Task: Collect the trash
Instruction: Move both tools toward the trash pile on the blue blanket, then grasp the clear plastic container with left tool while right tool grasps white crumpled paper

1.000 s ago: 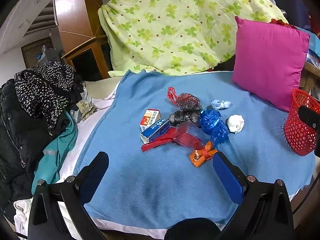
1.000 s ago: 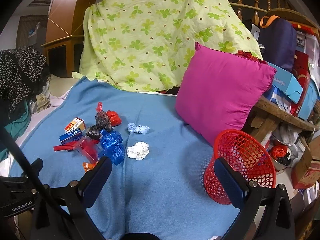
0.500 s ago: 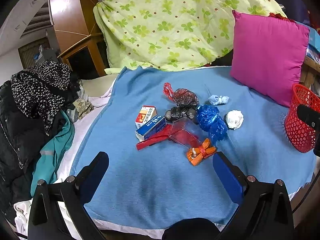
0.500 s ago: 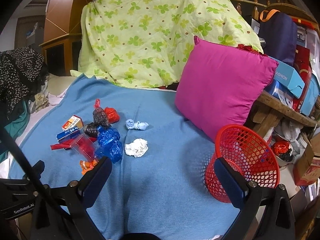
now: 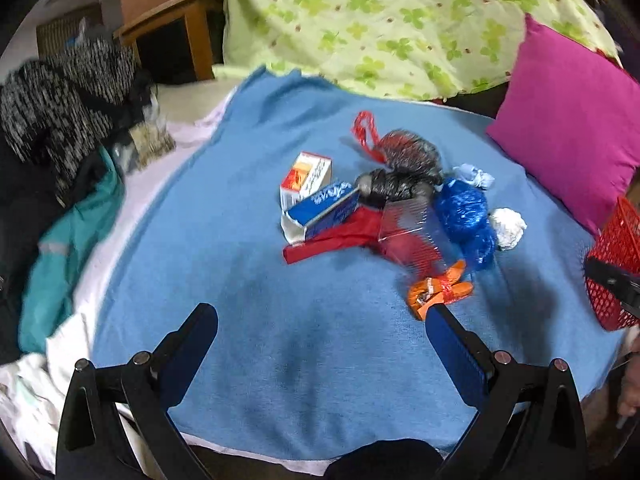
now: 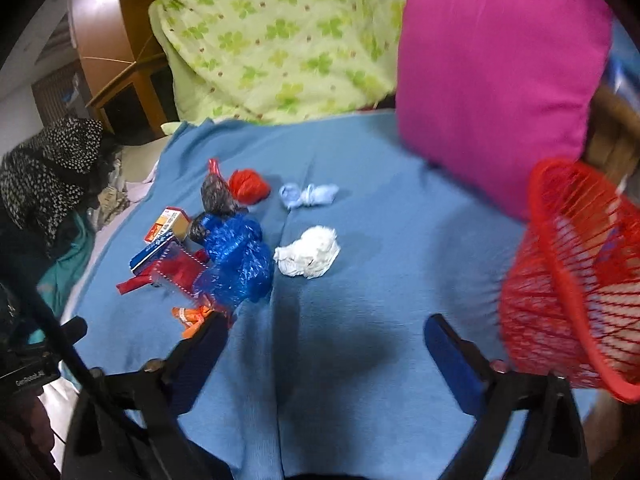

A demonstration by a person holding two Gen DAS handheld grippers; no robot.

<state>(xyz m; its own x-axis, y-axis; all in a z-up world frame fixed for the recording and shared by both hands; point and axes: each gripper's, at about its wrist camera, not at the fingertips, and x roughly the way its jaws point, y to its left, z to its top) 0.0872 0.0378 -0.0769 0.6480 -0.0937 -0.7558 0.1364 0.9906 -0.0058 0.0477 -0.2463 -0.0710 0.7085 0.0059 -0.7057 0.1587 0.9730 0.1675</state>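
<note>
Several pieces of trash lie in a heap on the blue blanket (image 5: 248, 280): a small carton (image 5: 306, 176), a blue box (image 5: 324, 206), a red wrapper (image 5: 336, 238), dark bags (image 5: 400, 168), a blue bag (image 5: 464, 216), an orange wrapper (image 5: 438, 288), a white paper ball (image 6: 308, 252) and a pale blue wad (image 6: 308, 195). A red mesh basket (image 6: 576, 276) stands at the right. My left gripper (image 5: 320, 320) is open and empty, short of the heap. My right gripper (image 6: 326, 328) is open and empty, between the heap and the basket.
A magenta pillow (image 6: 496, 80) leans behind the basket. A green clover quilt (image 5: 380, 20) covers the back. Dark clothes (image 5: 60, 120) pile up at the left beyond the blanket's edge. A wooden cabinet (image 6: 116, 80) stands at the far left.
Both grippers have moved forward and down toward the blanket, so the trash heap and the basket look larger and nearer. Both stay open and empty.
</note>
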